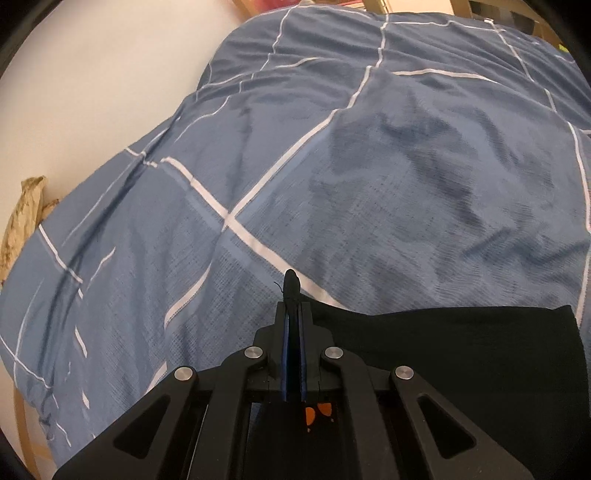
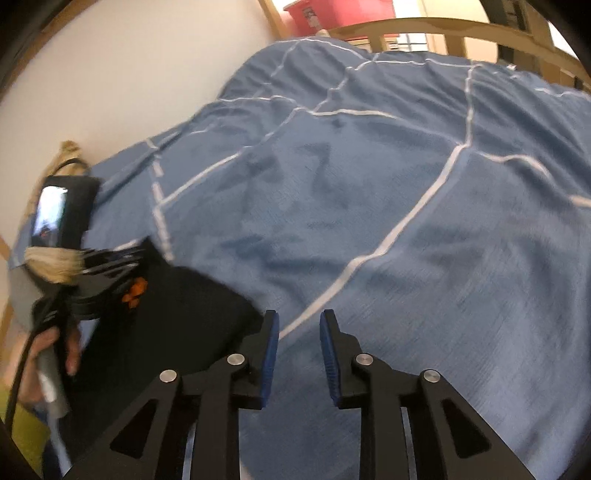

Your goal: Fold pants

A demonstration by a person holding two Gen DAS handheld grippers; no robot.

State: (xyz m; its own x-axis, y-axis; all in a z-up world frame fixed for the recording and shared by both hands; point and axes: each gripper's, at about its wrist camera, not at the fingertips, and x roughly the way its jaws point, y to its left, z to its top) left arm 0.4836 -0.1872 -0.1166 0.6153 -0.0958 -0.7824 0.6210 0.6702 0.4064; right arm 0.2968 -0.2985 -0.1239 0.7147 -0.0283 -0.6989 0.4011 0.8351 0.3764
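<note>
Black pants [image 1: 443,350] lie on the near part of a blue duvet [image 1: 369,177] crossed by white lines. My left gripper [image 1: 293,306] is shut on a pinch of the pants' edge, and a nub of black cloth pokes out past its tips. In the right wrist view the pants [image 2: 177,314] lie at lower left, and the left gripper [image 2: 140,254] shows blurred over them, held by a hand [image 2: 55,354]. My right gripper [image 2: 297,321] stands open over bare duvet [image 2: 406,221], just right of the pants' edge, with nothing between its blue pads.
A white wall [image 1: 92,92] runs along the left of the bed. A wooden bed frame [image 2: 443,29] and a pink bin [image 2: 332,14] stand at the far end. Something tan [image 1: 22,221] sits against the wall at left.
</note>
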